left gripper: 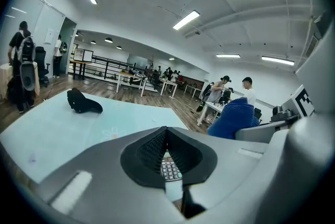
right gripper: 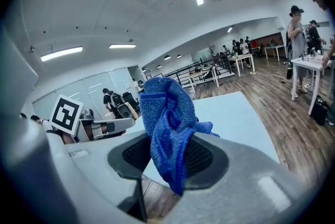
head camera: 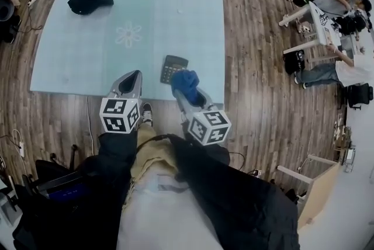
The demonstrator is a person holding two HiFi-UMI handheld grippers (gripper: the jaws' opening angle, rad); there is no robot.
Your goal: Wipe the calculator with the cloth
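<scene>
Item 1: pale blue-green table cover with a faint flower print [head camera: 87, 56], filling the upper left and centre of the head view, over a dark wood-plank floor [head camera: 257, 68]. Item 2: left gripper, grey with a black-and-white marker cube [head camera: 132, 78], at lower centre-left; its jaws are pressed together on nothing, and only a sliver of keypad shows through the narrow slit between them in the left gripper view. Item 3: right gripper, same make [head camera: 188, 96], at lower centre, its jaws pinching the cloth, which stands up out of them in a bunch. Item 4: black soft object, perhaps a cap [head camera: 87, 2], in the upper left, well apart from everything else. Item 5: dark rectangular calculator with a grey keypad [head camera: 173, 68], lying flat near the cover's lower edge, centre of frame. Item 6: bright blue terry cloth [head camera: 186, 83], just beside the calculator's lower right corner; contact cannot be made out. Status, as judged: cloth secured and brought up to the calculator; wiping not yet under way, and the whole face remains to be done.
</scene>
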